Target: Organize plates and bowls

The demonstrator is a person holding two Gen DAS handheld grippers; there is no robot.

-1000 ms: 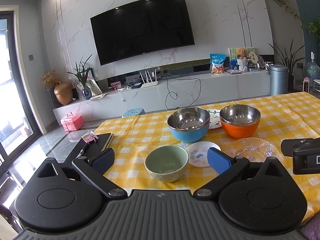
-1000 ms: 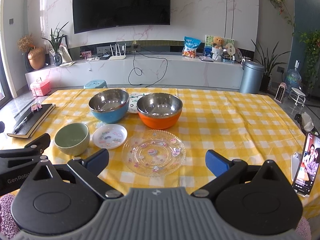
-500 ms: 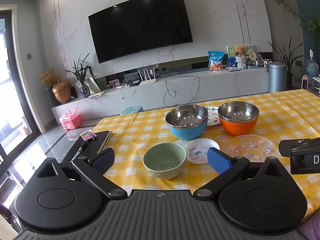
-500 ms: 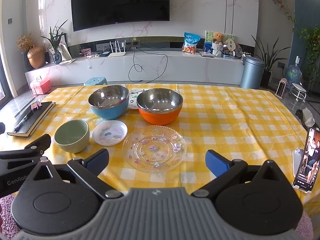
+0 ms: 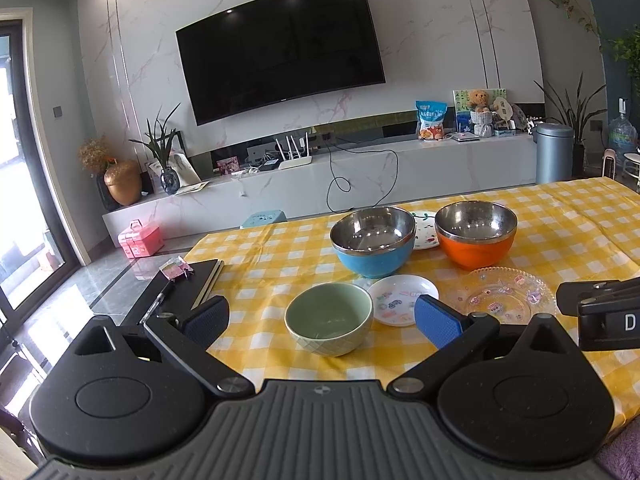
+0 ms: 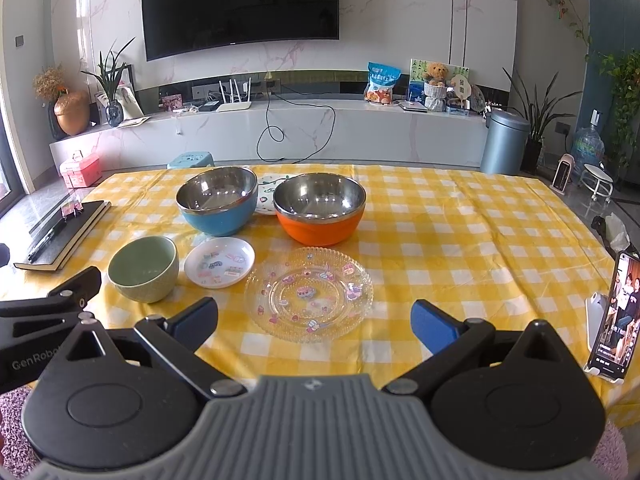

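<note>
Nothing looks sorted yet. All the dishes sit apart on the yellow tabletop (image 6: 440, 220), and no bowl is inside another bowl.

Closest are the tongs. The left tongs (image 5: 320, 320) are spread wide and hold nothing. The right tongs (image 6: 314, 322) are spread wide too, and empty.

Just past the left tongs sits the green bowl (image 5: 329, 323). Beside it is the small white plate (image 5: 402, 298). Just past the right tongs lies the clear plate (image 6: 309, 294).

Farther back stand the blue bowl (image 6: 218, 206) and the orange bowl (image 6: 320, 208), side by side. Behind them, peeking through the gap, is one more white plate (image 6: 269, 196), mostly hidden.

So I count three bowls: green, blue, orange. I count three plates: clear, small white, and the hidden white one.

I think all the work is left: stack the bowls together and stack the plates together.
</note>
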